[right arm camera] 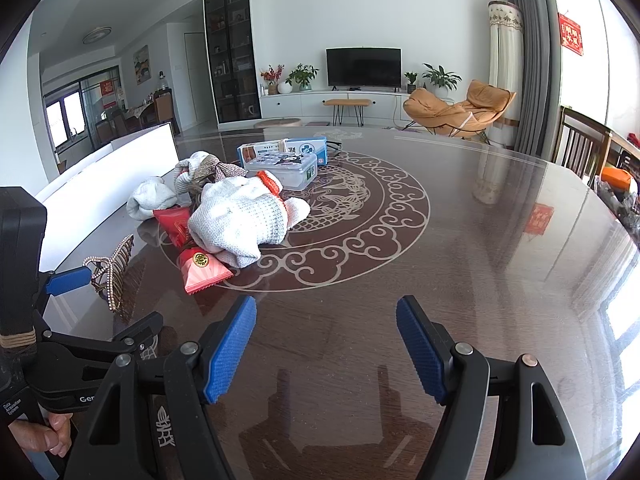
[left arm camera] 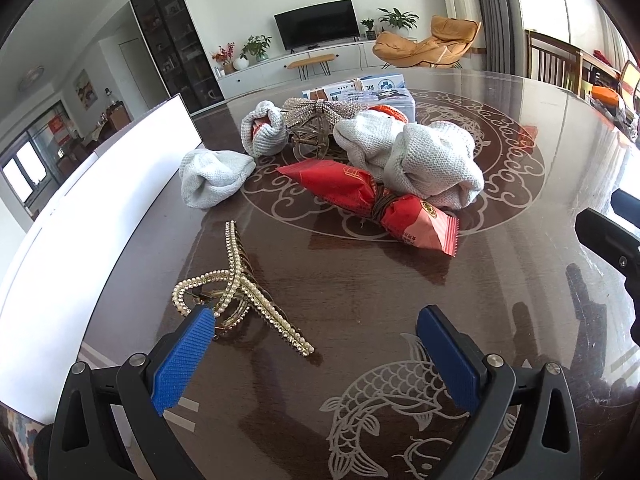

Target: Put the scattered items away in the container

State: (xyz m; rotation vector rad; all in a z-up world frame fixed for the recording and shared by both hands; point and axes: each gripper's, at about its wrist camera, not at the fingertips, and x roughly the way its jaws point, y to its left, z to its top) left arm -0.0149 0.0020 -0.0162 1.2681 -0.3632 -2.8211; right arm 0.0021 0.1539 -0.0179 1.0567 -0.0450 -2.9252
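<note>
Standing beside the dark wooden desk (right arm camera: 460, 240), I judge the tidying barely begun. The tall white container (left arm camera: 80, 216) runs along the left edge; its inside is hidden. Everything I can see lies outside it: the pearl-studded gold hair claw (left arm camera: 236, 296), the red foil snack packet (left arm camera: 372, 204), the rolled grey knitted socks (left arm camera: 424, 160) and the rhinestone bow clip (left arm camera: 320, 110). The left gripper (left arm camera: 316, 344), jaws wide, has one pad touching the hair claw. The right gripper (right arm camera: 326, 348) hovers wide and empty.
</note>
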